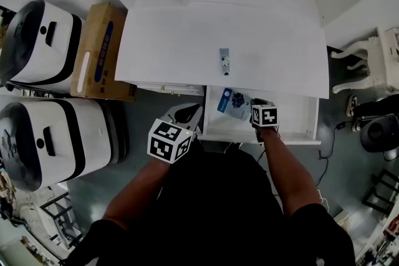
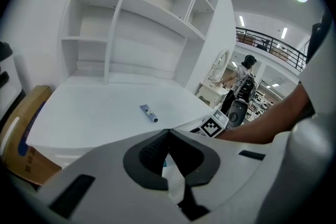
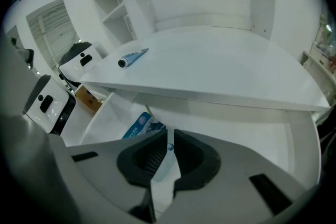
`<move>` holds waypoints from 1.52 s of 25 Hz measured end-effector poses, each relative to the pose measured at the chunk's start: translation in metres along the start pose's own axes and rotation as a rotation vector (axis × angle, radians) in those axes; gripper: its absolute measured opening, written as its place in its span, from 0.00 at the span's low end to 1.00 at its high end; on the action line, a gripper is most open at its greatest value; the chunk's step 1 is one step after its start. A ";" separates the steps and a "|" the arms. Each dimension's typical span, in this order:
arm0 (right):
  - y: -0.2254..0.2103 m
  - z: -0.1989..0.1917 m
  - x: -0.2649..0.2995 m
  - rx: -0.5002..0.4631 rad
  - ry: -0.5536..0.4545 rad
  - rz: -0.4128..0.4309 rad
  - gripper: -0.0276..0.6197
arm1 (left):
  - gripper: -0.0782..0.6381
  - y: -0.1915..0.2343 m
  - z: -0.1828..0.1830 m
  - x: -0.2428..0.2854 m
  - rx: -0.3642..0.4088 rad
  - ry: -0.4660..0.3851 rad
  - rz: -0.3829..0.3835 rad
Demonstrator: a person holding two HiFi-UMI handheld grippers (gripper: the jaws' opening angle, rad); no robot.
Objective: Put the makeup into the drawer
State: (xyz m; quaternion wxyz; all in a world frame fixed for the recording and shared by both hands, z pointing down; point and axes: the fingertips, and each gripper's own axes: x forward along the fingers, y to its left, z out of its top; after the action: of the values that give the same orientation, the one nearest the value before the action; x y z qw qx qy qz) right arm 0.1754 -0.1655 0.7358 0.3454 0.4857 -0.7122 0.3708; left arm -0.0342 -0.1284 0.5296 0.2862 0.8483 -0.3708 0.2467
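Makeup (image 1: 234, 101), a blue-and-white packet, lies flat in the open drawer (image 1: 293, 116). It is in the left part, toward the far side, just under the desk's front edge. In the right gripper view the same packet (image 3: 137, 124) shows on the drawer (image 3: 236, 128) floor, past your jaws.

Your right gripper (image 1: 259, 102) hangs over the drawer just right of the packet, pointing steeply down. Its view shows the right gripper (image 3: 168, 136) with its jaws only a slit apart. Nothing is pinched between the pads, and the packet lies beyond them, not in them.

Your left gripper (image 1: 190, 114) sits just beside the drawer's left wall, near you and clear of the packet. In its own view the left gripper (image 2: 168, 134) has its jaw tips pressed together with nothing in them. The right gripper's marker cube (image 2: 212, 126) shows to the right of them.

A second item, a small tube (image 1: 224, 61), lies on the desk (image 1: 181, 40) near the middle of its top, well apart from both grippers. It shows as well in the left gripper view (image 2: 148, 113) and the right gripper view (image 3: 133, 57). White shelves (image 2: 131, 18) rise along the far side of the desk.

Left of the desk a cardboard box (image 1: 100, 50) stands on the floor. Two white cases (image 1: 43, 43) (image 1: 53, 140) stand left of it, one far and one near. A white side table (image 1: 374, 59) stands to the right.
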 end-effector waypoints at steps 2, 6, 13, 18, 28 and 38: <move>0.006 0.005 -0.011 0.015 -0.027 0.011 0.09 | 0.12 -0.001 0.001 0.001 0.005 -0.005 -0.010; 0.023 0.017 -0.039 0.038 -0.070 0.039 0.09 | 0.12 -0.004 0.002 0.003 0.015 -0.011 -0.030; 0.067 0.059 -0.106 0.005 -0.215 0.149 0.09 | 0.12 -0.006 0.015 0.003 0.022 -0.048 -0.060; 0.092 0.084 -0.153 -0.030 -0.324 0.185 0.09 | 0.12 -0.008 0.023 0.000 0.042 -0.065 -0.071; 0.110 0.085 -0.184 -0.097 -0.381 0.186 0.09 | 0.12 -0.016 0.030 -0.002 0.088 -0.075 -0.090; 0.115 0.076 -0.181 -0.083 -0.368 0.191 0.09 | 0.12 -0.021 0.028 -0.004 0.121 -0.064 -0.110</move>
State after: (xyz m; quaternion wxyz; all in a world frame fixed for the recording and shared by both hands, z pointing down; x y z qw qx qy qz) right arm 0.1090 -0.1230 0.5221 0.1923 0.4607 -0.8209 0.2772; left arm -0.0142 -0.1337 0.5007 0.2355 0.8906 -0.3173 0.2252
